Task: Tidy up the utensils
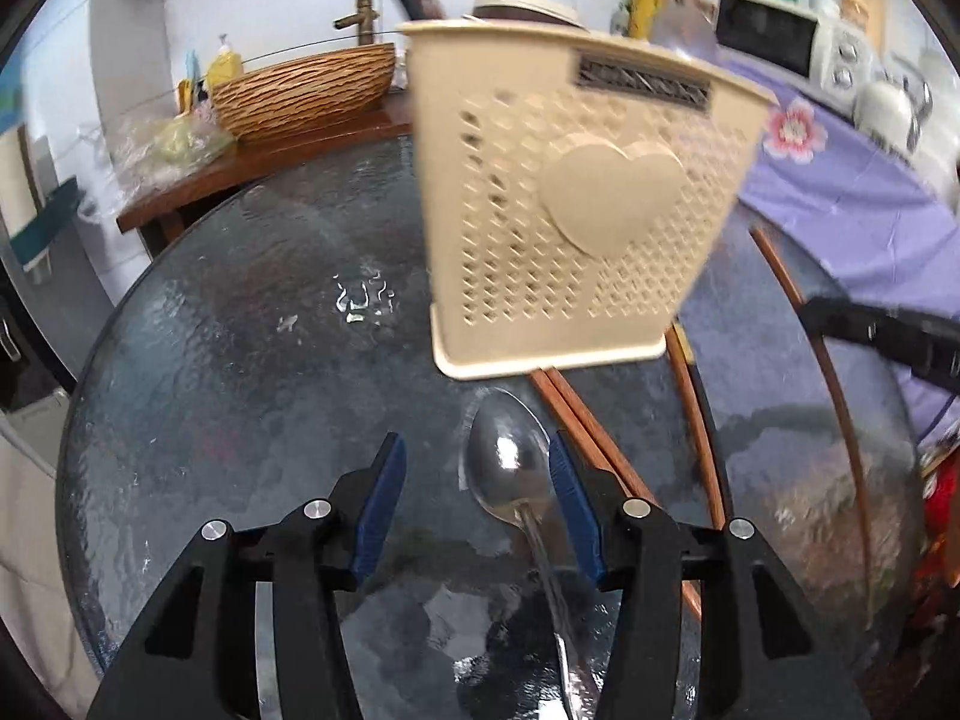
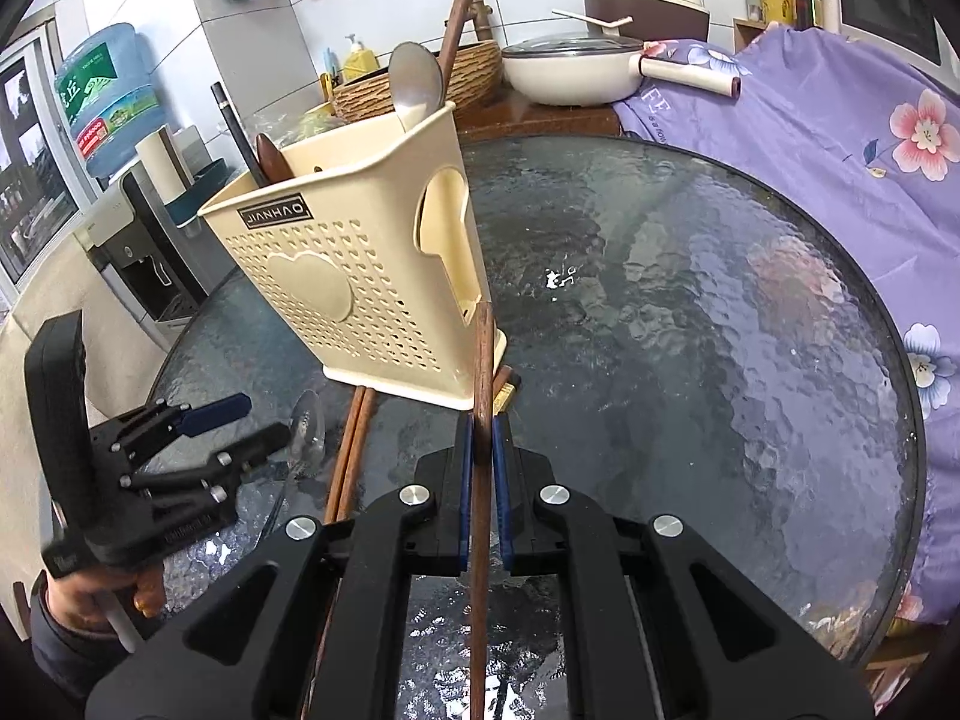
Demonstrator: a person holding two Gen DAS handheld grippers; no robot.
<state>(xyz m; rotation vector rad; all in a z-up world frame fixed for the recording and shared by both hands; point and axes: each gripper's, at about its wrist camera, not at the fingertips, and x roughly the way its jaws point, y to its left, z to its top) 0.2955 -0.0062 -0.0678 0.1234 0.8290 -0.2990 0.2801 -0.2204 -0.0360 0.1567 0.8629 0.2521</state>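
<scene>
While the right gripper [image 2: 480, 438] is clamped on a single brown chopstick [image 2: 480, 480], the left gripper [image 1: 474, 480] stands with its jaws apart over a metal spoon [image 1: 507, 474] lying on the round glass table [image 1: 240, 330]. Nothing is held on the left; the spoon's bowl lies between the blue pads, close against the right-hand one, and its handle runs back under the gripper. Whether that pad touches the bowl cannot be told.

Just beyond the spoon stands the cream perforated utensil holder [image 2: 354, 276], already carrying a steel spoon [image 2: 415, 84] and dark-handled pieces. More chopsticks [image 2: 351, 450] lie flat on the glass, their far ends going under the holder's base.

Risks noted:
- Off-centre spoon: a closure here would likely push it sideways or pinch only the bowl's edge, and polished steel on glass slides readily.
- Chopstick held along its length between narrow pads: it may pivot or slip if swung.
- Holder is light and appears tilted; a knock from either gripper could tip it.
</scene>
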